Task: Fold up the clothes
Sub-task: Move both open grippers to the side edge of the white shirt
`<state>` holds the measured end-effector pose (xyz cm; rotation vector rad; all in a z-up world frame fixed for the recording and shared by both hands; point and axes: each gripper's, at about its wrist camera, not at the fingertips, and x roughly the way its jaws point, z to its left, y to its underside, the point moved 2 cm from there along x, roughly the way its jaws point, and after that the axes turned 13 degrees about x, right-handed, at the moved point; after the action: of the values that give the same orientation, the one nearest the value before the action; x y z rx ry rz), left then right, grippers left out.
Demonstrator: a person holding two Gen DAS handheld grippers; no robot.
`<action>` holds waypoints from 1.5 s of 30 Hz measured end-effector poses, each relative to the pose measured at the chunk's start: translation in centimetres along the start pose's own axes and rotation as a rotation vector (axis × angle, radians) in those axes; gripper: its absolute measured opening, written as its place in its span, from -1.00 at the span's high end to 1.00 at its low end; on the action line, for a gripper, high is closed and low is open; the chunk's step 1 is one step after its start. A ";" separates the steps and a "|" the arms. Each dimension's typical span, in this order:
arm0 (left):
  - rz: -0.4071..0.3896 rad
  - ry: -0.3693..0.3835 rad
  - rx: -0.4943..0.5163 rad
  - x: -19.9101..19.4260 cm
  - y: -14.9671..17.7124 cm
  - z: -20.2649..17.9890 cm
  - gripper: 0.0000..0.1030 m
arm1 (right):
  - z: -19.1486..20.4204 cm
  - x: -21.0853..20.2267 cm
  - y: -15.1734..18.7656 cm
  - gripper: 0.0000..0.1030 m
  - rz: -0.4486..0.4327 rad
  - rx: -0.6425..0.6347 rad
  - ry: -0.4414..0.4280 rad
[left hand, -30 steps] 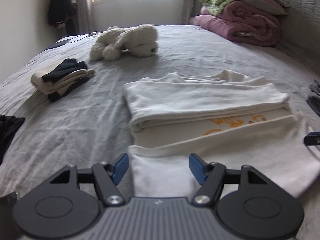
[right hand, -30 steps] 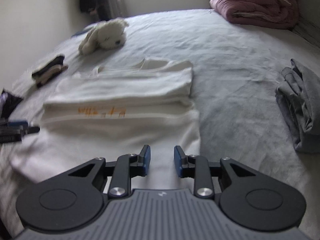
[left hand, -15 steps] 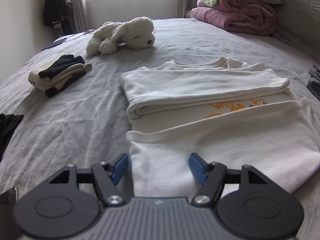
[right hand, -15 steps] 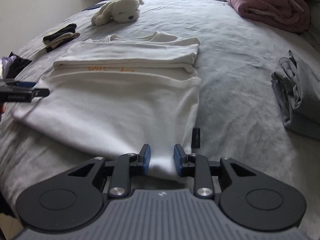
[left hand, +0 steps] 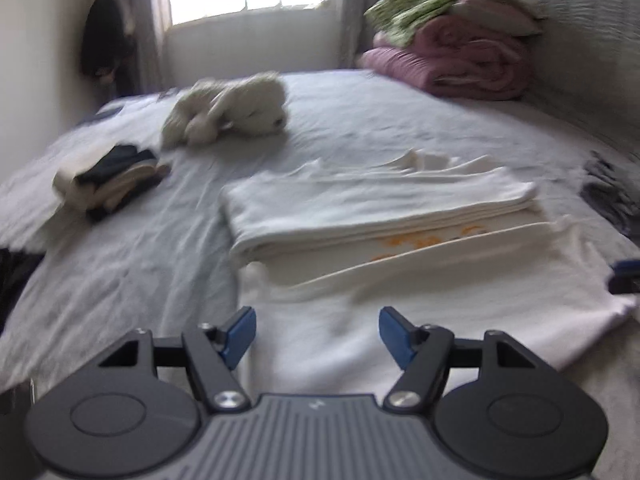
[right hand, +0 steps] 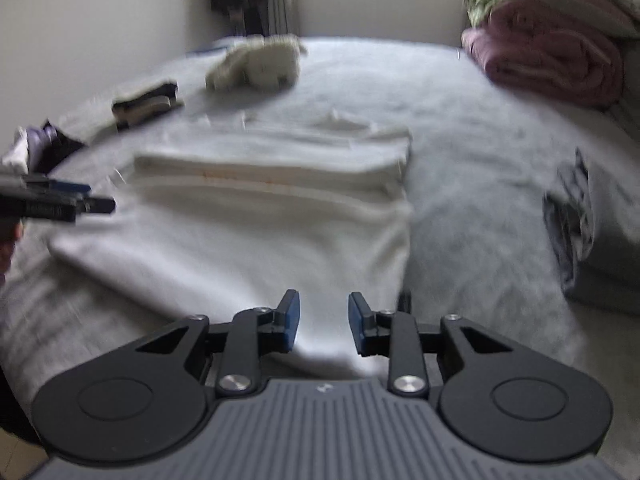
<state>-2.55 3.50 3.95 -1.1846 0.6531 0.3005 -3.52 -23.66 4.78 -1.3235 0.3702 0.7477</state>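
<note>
The left gripper [left hand: 317, 334] hangs with its jaws spread wide and holding nothing, low over the near left corner of the white shirt [left hand: 420, 280]. In the left wrist view a small folded pile [left hand: 106, 180] sits at approx. 10 o'clock on the grey bed sheet [left hand: 120, 272], and a plush dog [left hand: 228, 114] lies at 11 o'clock. I judge the pile is put there to keep finished pieces apart from the work area.

The shirt lies flat in the middle of the bed, partly folded: its far part is doubled over toward the near side, and orange print shows in the gap. The near hem edge is free and reaches close to the near bed edge, so there is fabric to pinch on both corners.

The right gripper [right hand: 324, 322] has its jaws parted with a narrower gap, also empty, above the near right part of the hem. In the right wrist view a grey garment [right hand: 592, 232] lies at 3 o'clock, well apart from the shirt, prob. waiting or already done; I cannot tell which. Pink blankets [right hand: 552, 48] sit at 1 o'clock. Btw. shirt and grey garment there is bare sheet, enough room to swing the right side.
</note>
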 end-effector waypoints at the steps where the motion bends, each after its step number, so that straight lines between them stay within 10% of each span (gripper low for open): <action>1: -0.006 0.013 0.003 0.0 0.0 -0.4 -0.35 | 0.3 0.2 0.0 0.38 0.003 -0.005 -0.006; 11: 0.061 0.062 0.065 1.1 1.2 -2.5 -0.36 | 0.7 2.2 1.1 0.38 0.194 -0.049 -0.001; 20: 0.033 0.060 0.098 0.5 1.1 -3.3 -0.37 | 0.7 0.6 0.7 0.36 0.092 -0.055 0.017; 45: 0.078 0.142 -0.005 -1.1 3.8 1.3 -0.47 | -1.7 0.5 1.5 0.35 0.176 -0.077 0.051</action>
<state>-5.04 6.21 2.07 -1.1943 0.8245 0.2850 -3.84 -25.04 2.97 -1.3970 0.5073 0.8833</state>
